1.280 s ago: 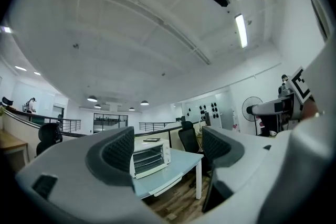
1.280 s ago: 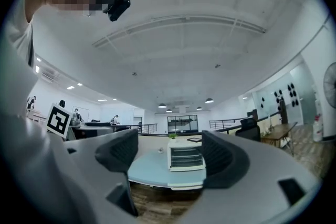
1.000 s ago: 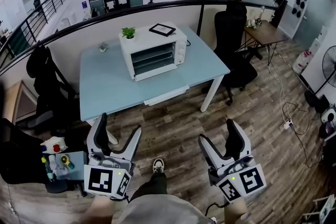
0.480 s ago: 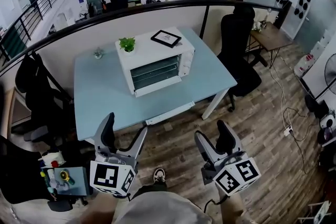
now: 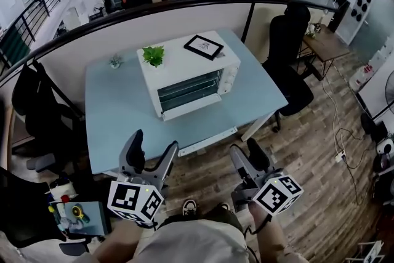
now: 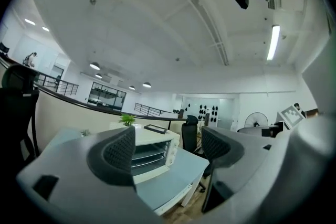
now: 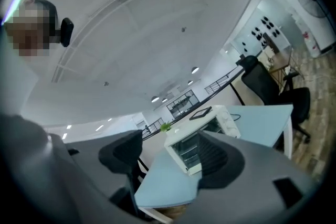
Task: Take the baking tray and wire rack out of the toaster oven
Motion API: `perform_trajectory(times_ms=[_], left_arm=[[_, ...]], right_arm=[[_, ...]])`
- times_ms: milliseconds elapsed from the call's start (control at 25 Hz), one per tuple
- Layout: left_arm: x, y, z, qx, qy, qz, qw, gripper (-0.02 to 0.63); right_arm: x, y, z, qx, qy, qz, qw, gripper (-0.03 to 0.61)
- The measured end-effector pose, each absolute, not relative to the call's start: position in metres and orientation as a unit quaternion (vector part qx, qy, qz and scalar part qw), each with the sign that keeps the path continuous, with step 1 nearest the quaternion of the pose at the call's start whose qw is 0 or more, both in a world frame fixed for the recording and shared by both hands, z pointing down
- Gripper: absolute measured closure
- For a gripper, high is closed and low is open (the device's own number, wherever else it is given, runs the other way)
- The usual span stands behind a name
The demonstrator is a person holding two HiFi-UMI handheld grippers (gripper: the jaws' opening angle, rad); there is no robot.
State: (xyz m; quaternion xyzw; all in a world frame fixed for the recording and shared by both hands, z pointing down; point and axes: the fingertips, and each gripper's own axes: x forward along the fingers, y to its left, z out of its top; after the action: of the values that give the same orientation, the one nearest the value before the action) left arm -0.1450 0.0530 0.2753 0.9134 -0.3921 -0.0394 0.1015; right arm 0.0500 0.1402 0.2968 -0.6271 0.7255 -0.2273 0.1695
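Pale blue table (image 5: 114, 117): white toaster oven (image 5: 178, 58) at centre, door closed, wire rack (image 5: 188, 85) and baking tray (image 5: 192, 96) dimly visible inside. Left gripper (image 5: 154, 145): jaws wide, empty, short of the table. Right gripper (image 5: 243, 147): jaws narrower, just been closing, empty.

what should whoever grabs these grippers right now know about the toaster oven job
Left gripper: open, empty, short of the table.
Right gripper: open, empty; its fingers have just been closing.
Toaster oven: on the table, door looks shut; shelves show behind the glass.
Done: nothing.
Left: open the door, pull the shelves out.
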Motion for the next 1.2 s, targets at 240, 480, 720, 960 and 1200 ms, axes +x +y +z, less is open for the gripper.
perform_trajectory(times_ms=[240, 480, 720, 960, 1200], left_arm=[[-0.129, 0.023, 0.296, 0.910, -0.389, -0.039, 0.139, 0.229], [-0.105, -0.009, 0.316, 0.903, -0.397, -0.027, 0.159, 0.229], [-0.080, -0.044, 0.338, 0.887, -0.428, -0.015, 0.172, 0.230], [-0.049, -0.084, 0.354, 0.871, -0.424, -0.051, 0.244, 0.229], [-0.032, -0.120, 0.390, 0.823, -0.457, -0.087, 0.325, 0.229]], right_arm=[[0.063, 0.103, 0.318, -0.612, 0.713, -0.273, 0.207, 0.270], [0.091, 0.064, 0.341, -0.592, 0.702, -0.320, 0.231, 0.284], [0.119, 0.015, 0.368, -0.566, 0.707, -0.362, 0.219, 0.293], [0.138, -0.045, 0.391, -0.528, 0.719, -0.406, 0.198, 0.299], [0.148, -0.094, 0.420, -0.481, 0.730, -0.448, 0.187, 0.304]])
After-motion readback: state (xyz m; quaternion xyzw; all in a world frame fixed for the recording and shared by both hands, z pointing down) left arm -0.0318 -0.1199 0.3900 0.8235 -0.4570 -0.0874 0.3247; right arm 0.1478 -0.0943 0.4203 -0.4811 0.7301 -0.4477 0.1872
